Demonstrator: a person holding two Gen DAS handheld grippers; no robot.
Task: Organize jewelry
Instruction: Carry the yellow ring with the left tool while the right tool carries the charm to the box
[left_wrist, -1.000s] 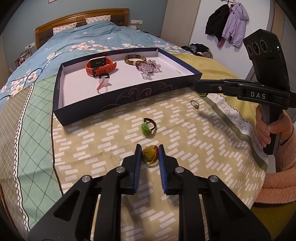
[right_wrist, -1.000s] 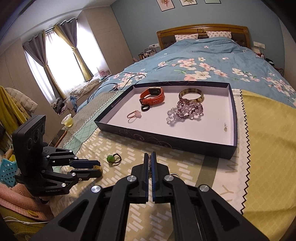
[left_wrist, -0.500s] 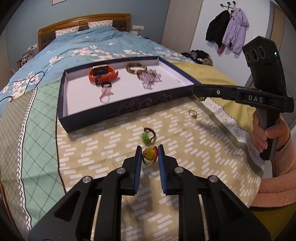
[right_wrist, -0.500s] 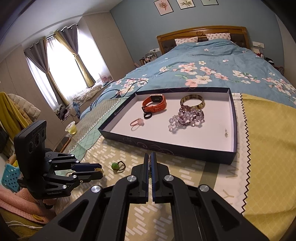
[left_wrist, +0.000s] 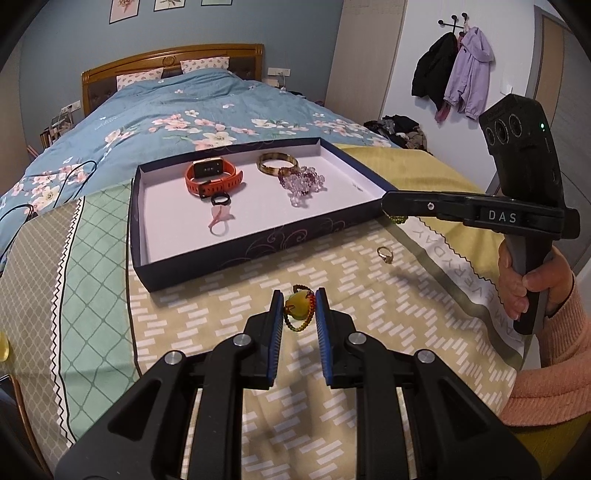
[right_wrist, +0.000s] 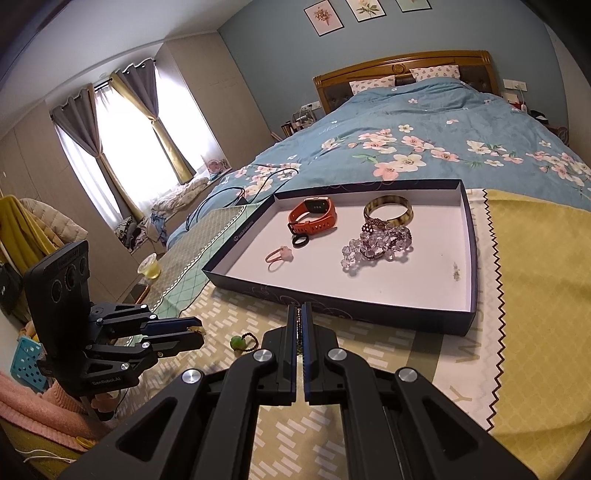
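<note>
My left gripper (left_wrist: 299, 308) is shut on a yellow bead ring (left_wrist: 297, 307) with a beaded band, held just above the patterned bedspread. Seen from the right wrist, the left gripper (right_wrist: 197, 332) hovers left of a green bead ring (right_wrist: 239, 341) lying on the spread. My right gripper (right_wrist: 300, 314) is shut, a thin green beaded ring (left_wrist: 397, 219) pinched at its tip by the near right corner of the dark blue tray (left_wrist: 258, 242). In the tray lie an orange watch (left_wrist: 212, 175), a bangle (left_wrist: 277, 162), a crystal bracelet (left_wrist: 303, 182), a black ring (left_wrist: 220, 199) and a pink ring (left_wrist: 219, 219).
A small gold ring (left_wrist: 385, 254) lies on the spread between the two grippers. A black cable (right_wrist: 236, 192) trails over the blue floral quilt left of the tray. A person's hand in a pink sleeve (left_wrist: 524, 284) grips the right handle.
My left gripper has risen a little with the yellow ring, which now covers the green ring on the spread. The right gripper has hardly moved.
</note>
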